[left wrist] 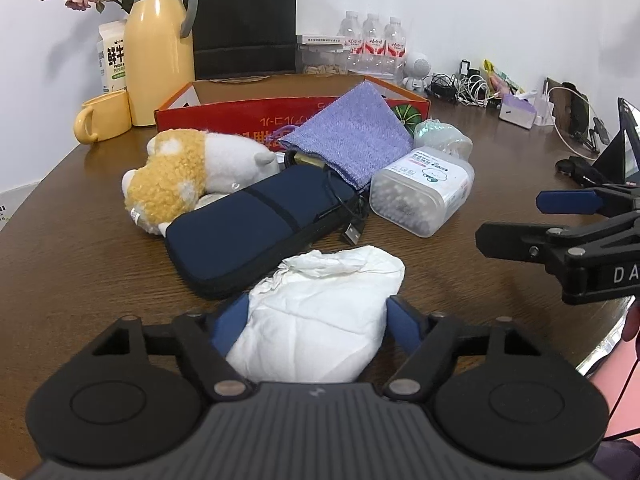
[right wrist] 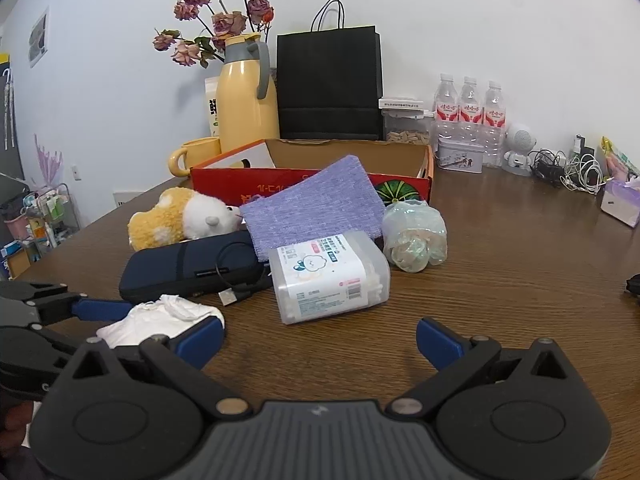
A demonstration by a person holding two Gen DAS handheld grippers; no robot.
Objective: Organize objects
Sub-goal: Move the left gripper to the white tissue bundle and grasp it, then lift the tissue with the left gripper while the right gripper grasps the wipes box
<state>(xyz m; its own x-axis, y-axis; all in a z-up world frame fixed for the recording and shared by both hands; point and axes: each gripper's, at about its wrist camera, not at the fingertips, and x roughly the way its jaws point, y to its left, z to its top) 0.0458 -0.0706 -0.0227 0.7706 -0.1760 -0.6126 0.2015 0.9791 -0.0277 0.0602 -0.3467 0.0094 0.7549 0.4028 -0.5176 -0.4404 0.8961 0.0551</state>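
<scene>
One crumpled white tissue wad lies on the tabletop at the near edge of the pile, between the blue pads of the left tool, which touch its sides; grip looks light, so squeeze firmly before lifting. Right tool spread, holding nothing. Just beyond: navy pouch with a loose USB cable, then a cotton swab box, plush toy and purple cloth. Red cardboard box behind is the likely destination; lift clear of the pile.

Both handheld grippers, left gripper and right gripper, have black linkages, silver rivets, blue fingertip pads, and ribbed grey bodies.
</scene>
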